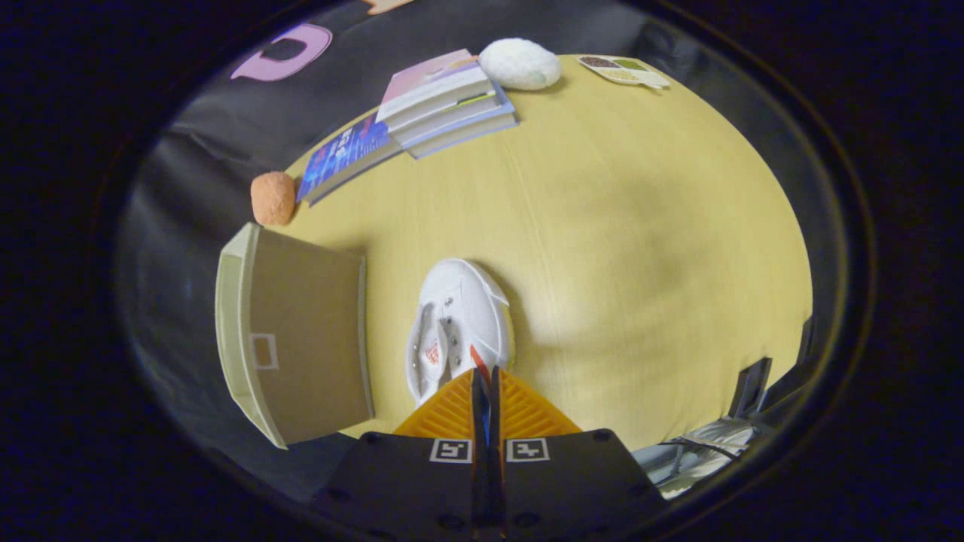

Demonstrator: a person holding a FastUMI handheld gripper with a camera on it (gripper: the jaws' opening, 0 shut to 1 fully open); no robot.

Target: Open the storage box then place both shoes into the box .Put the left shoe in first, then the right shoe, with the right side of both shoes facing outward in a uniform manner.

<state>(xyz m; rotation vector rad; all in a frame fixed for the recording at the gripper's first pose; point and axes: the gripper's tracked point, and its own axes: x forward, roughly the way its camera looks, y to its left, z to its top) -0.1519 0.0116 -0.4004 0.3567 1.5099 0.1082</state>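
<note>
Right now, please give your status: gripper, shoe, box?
Gripper shut on shoe at its heel rim. Box beside the shoe, door side facing up. One shoe seen; books far beyond, nothing in the way.

Claw [486,374] seen from its own camera, pointing forward and steeply down toward the table [640,248]. Both fingers drawn together, nearly parallel, only a thin slit between them along their length. A sliver of red and blue material sits in that slit near the tips; cannot tell from here whether both fingers actually press on it or what it belongs to. Fingertips [477,376] lie over the heel end of the white shoe [463,316]. The ribbed finger bases fan out behind the tips, each carrying a square marker where it meets the dark body of the claw.
</note>
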